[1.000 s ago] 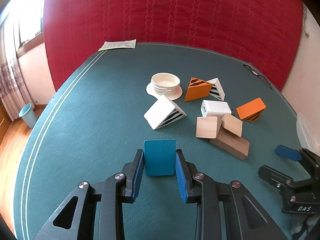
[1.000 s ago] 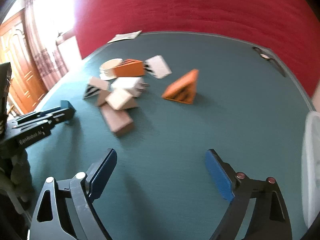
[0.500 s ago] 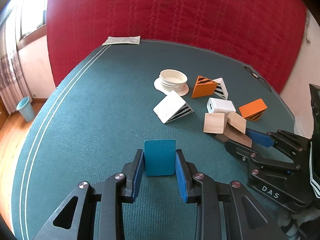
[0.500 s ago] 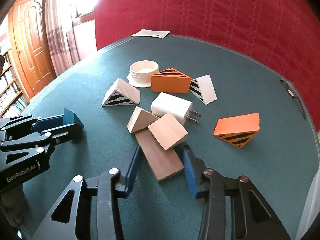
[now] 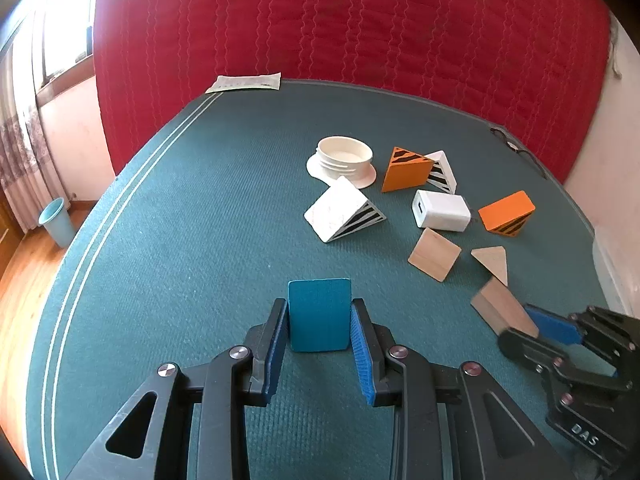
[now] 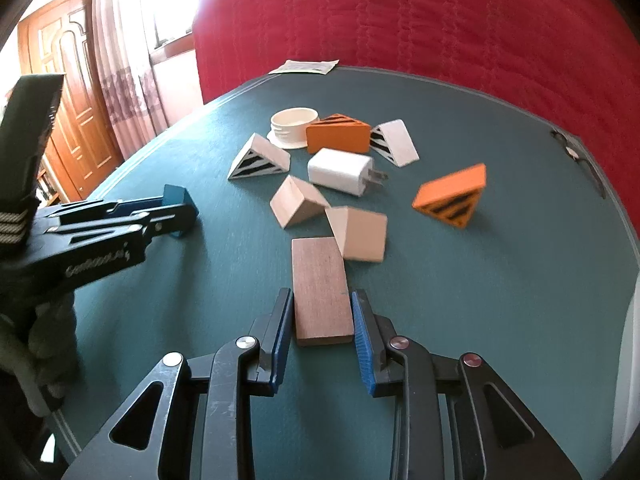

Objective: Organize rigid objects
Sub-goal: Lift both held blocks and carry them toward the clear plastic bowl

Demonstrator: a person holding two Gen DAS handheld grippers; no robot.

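We had our right gripper clamped on the brown wooden slab, the left gripper on a teal block; next, lifting the slab clear of the pale wedge.

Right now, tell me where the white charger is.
In the right wrist view the white charger lies mid-table, just in front of the orange wedge and behind the two pale wooden wedges, prongs pointing right.
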